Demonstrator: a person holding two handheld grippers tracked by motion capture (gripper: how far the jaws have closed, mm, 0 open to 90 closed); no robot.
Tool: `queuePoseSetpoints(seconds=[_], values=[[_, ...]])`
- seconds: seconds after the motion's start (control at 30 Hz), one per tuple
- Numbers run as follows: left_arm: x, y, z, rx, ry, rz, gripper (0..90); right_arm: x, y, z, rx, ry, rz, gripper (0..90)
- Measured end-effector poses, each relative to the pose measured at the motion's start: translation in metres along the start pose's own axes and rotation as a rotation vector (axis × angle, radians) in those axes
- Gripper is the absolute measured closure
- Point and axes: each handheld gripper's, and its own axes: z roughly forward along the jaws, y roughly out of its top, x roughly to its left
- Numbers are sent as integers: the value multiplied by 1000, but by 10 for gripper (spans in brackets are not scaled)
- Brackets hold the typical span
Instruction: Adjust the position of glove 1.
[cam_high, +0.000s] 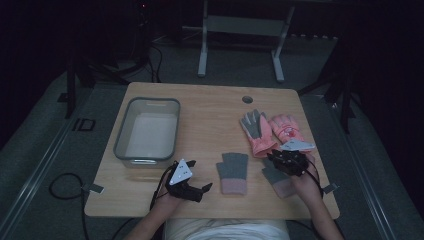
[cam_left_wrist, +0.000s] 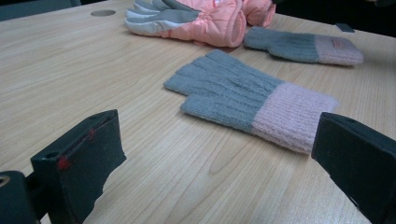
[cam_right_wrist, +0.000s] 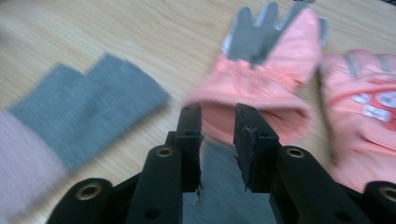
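Observation:
Two grey knit gloves with pink cuffs lie near the table's front edge: one in the middle, the other partly under my right hand. Behind them lie two pink ski gloves, one with its grey palm up and one beside it. My left gripper rests wide open on the table, left of the middle knit glove, with nothing between its jaws. My right gripper hovers over the right knit glove, its jaws a narrow gap apart and pointing at the nearer ski glove's cuff.
A grey plastic bin stands at the table's left, with nothing visible inside. A round cable hole sits near the far edge. Bare wood lies between the bin and the gloves. Cables trail on the floor at the left.

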Motion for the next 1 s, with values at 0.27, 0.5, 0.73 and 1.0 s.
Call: queuePoseSetpoints(seconds=[0.27,0.5,0.73,1.0], values=[[0,0,0,0,3,-6,16,-19,-23,-13,75,13,-81,638],[0,0,0,-1,7,-9,16,-28,-43,-2,134,72,-52,613],[1,0,0,-4,7,-12,16,-27,-57,10,169,92,-53,661],[0,0,0,-5,10,-13,16,-21,-55,10,186,68,-52,842]])
